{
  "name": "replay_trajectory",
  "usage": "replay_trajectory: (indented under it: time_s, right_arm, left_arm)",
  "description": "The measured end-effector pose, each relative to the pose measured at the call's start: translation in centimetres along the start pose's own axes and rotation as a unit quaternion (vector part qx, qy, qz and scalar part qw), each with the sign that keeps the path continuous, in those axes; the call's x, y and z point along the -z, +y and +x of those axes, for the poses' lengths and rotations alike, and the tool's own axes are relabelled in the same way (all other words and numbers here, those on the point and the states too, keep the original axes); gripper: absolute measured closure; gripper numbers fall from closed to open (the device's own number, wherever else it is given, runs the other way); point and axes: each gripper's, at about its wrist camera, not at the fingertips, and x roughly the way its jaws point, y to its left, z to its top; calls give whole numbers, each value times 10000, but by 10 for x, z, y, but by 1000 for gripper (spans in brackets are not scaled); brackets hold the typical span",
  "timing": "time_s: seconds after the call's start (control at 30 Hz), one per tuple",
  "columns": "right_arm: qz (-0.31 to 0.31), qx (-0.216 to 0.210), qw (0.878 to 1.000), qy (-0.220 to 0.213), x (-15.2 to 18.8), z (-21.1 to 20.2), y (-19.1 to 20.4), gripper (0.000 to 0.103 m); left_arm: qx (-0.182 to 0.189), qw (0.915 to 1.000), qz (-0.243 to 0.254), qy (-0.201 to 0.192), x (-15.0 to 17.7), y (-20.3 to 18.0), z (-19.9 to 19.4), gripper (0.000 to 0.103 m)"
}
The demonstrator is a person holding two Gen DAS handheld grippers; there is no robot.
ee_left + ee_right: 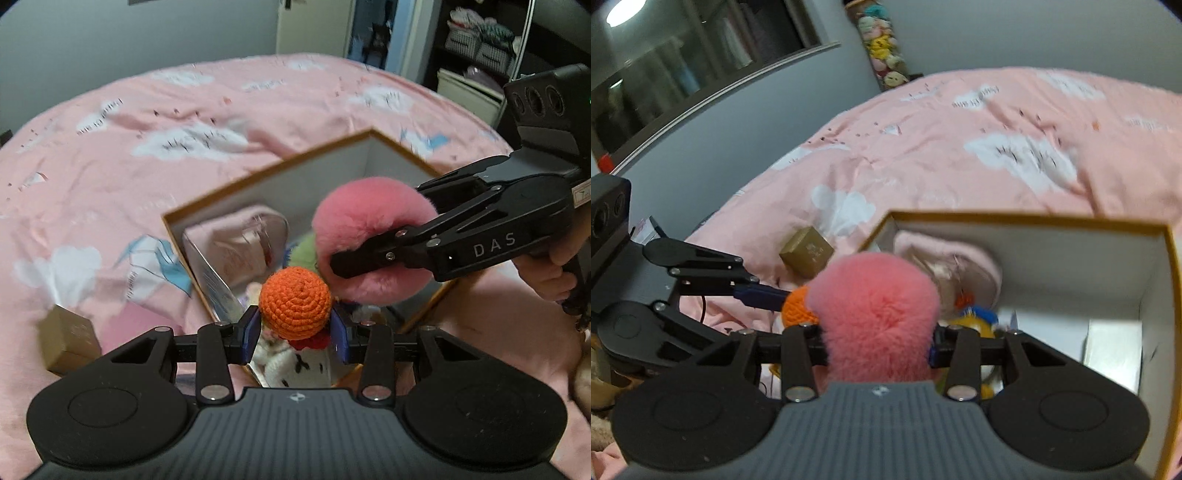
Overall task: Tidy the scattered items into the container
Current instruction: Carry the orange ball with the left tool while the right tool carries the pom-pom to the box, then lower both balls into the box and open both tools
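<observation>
My left gripper [295,332] is shut on an orange crocheted ball [294,303] and holds it above the near edge of an open cardboard box [266,170] on the bed. My right gripper [354,258] is shut on a fluffy pink pom-pom [365,214] and holds it over the box from the right. In the right wrist view the pom-pom [875,317] fills the space between the fingers of my right gripper [877,350], with the box [1034,221] just beyond, and the orange ball [798,310] and left gripper [768,297] at the left. Several soft toys and a pink packet [240,243] lie inside the box.
A small gold box [68,339] lies on the pink cloud-print duvet [147,110] left of the cardboard box; it also shows in the right wrist view [807,254]. Shelves with baskets [476,48] stand past the bed's far right. A grey wall [738,122] borders the bed.
</observation>
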Motion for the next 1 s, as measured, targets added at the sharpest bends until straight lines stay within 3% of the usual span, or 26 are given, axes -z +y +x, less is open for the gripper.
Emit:
replay_trajectory:
  time_s: [0.27, 0.57, 0.73, 1.0]
  right_arm:
    - [491, 102, 9984, 277, 21, 19, -16, 58]
    - [451, -42, 9967, 672, 33, 41, -12, 52]
    - [242, -18, 9975, 658, 32, 36, -5, 43]
    - [240, -70, 9990, 381, 25, 14, -7, 41]
  left_arm:
    - [-125, 9993, 155, 311, 6, -3, 23, 57]
    - [-167, 9977, 361, 541, 13, -5, 26, 56]
    - [-126, 9979, 356, 521, 14, -5, 23, 55]
    - [-78, 9984, 421, 377, 13, -4, 6, 49]
